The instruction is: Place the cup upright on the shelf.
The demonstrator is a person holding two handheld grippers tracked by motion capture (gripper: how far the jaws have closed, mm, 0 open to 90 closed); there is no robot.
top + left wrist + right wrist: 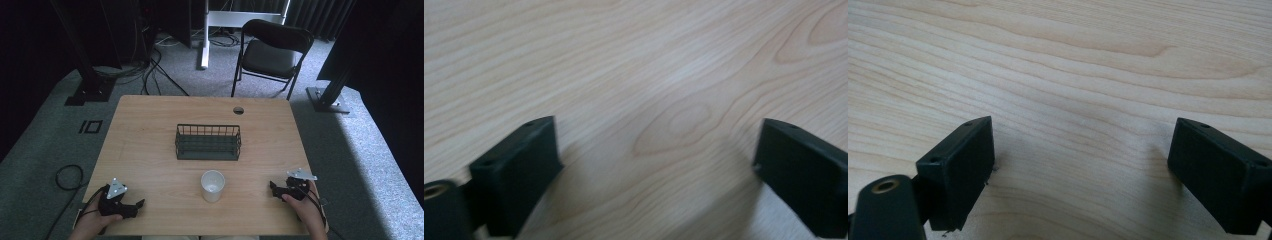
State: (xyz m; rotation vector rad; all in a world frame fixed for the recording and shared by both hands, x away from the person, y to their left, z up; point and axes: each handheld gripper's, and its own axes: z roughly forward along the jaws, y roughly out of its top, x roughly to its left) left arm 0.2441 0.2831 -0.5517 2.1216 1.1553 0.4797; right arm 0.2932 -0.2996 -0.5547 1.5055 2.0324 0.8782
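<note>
A white paper cup (212,185) is standing upright near the desk's (150,125) front edge, before a wire basket (208,142). Probably light and crushable, so gently pinching its rim seems best. Left tool (131,207) and right tool (274,188) are resting spread, empty.

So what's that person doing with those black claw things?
Nothing is being handled yet. A person rests the left gripper and right gripper on the wooden table, both open and empty. A white cup stands between them, and a dark wire basket sits just beyond the cup.
</note>
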